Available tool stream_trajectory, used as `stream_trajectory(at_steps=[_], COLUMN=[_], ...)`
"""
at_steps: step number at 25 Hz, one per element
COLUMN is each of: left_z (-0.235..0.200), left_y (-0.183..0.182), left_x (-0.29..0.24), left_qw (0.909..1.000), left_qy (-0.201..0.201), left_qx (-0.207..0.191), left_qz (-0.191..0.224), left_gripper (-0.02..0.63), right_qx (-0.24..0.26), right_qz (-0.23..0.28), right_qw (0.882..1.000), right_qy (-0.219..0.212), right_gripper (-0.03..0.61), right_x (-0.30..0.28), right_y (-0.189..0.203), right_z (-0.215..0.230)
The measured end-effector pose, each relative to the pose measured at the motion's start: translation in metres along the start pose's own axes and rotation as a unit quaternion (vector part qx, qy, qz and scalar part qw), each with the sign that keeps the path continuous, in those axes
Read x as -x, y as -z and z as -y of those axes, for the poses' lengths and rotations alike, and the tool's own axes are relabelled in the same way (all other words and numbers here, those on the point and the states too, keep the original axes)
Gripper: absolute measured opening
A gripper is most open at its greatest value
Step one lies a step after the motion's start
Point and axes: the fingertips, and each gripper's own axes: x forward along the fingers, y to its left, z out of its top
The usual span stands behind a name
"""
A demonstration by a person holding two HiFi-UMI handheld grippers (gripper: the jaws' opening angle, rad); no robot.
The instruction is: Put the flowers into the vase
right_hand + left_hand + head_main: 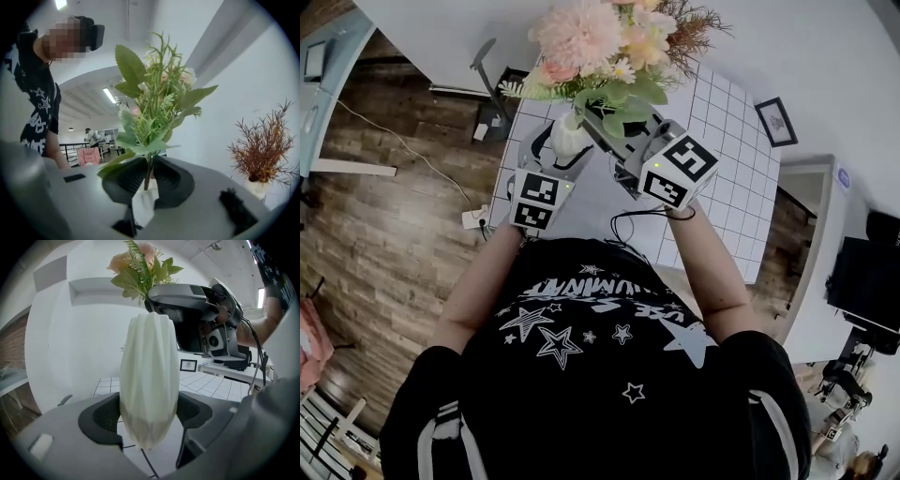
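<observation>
White and ruled in squares, the table (pixel 727 131) lay under everything, with both grippers out over it. The flowers (pixel 600 42), a full bunch of pink and cream heads over green leaves, stood highest, their blooms spread above both tools. Beneath them was the vase (pixel 150 376), a ribbed white vessel that stood upright with its mouth facing up.

The left gripper (pixel 149 418) had the vase round its lower belly, jaws spread wide and a dark pad pressed to either side. Whether the vase's foot touched the table could not be told.

The right gripper (pixel 149 178) came in level from the person's right, its jaws drawn almost together on the stem (pixel 149 168), with only that thin shaft between the pads. In the left gripper view, its nose sat just at the vase's rim, with the leaves rising behind it.

The relation that mattered was vertical. The stem ran straight up and down, in line with the vase's long axis, and a white shape showed directly below the right jaws, seemingly the vase. No view showed whether the stem's foot had entered the mouth.

By my judgement the right hand had the work: lower along that shared axis, then let go, while the left kept the vase steady.
</observation>
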Motion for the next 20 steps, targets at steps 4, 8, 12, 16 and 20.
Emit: stream_trajectory(at_steps=[4,8,12,16,20], left_z=[0.000,0.000,-0.001,-0.003,-0.003], left_y=[0.000,0.001,0.001,-0.001,0.000], left_x=[0.000,0.000,0.000,0.000,0.000], left_qw=[1.0000,1.0000,0.9999,0.9998,0.9997], left_qy=[-0.004,-0.006,-0.008,-0.015,-0.019], left_qx=[0.002,0.003,0.007,0.014,0.017], left_qz=[-0.003,-0.005,-0.001,0.006,0.003], left_gripper=[0.359,0.359,0.359,0.359,0.359], right_qx=[0.022,0.018,0.006,-0.001,-0.015], right_qz=[-0.017,-0.024,-0.038,-0.049,-0.041], right_qw=[1.000,0.999,0.999,0.999,0.999], right_qy=[0.003,0.014,0.001,-0.002,0.009], right_gripper=[0.054,0.075,0.135,0.153,0.155], right_x=[0.000,0.003,0.008,0.015,0.031], right_y=[0.012,0.019,0.027,0.032,0.032], right_z=[-0.008,-0.009,-0.014,-0.017,-0.015])
